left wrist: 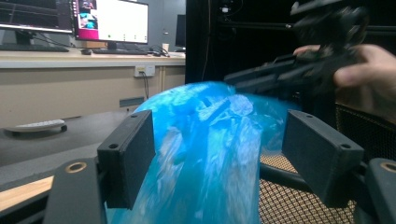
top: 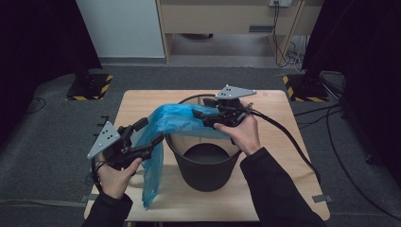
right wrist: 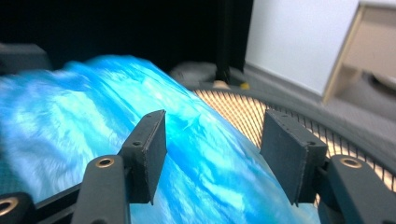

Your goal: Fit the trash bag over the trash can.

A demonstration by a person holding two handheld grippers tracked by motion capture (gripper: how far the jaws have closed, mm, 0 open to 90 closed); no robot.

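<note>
We can read no text, label, brand or number anywhere; the monitors [left wrist: 70,18] on the desk in the left gripper view glow, but their content is too blurred to read.

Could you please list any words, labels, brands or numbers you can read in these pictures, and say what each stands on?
No text can be read.
Monitors on the desk in the left gripper view: screen content too small and blurred.
Blue plastic bag, black mesh bin and both grippers: no print visible.

Lab: monitors [left wrist: 109,21], floor cables [top: 331,156], dark curtains [top: 42,42].
</note>
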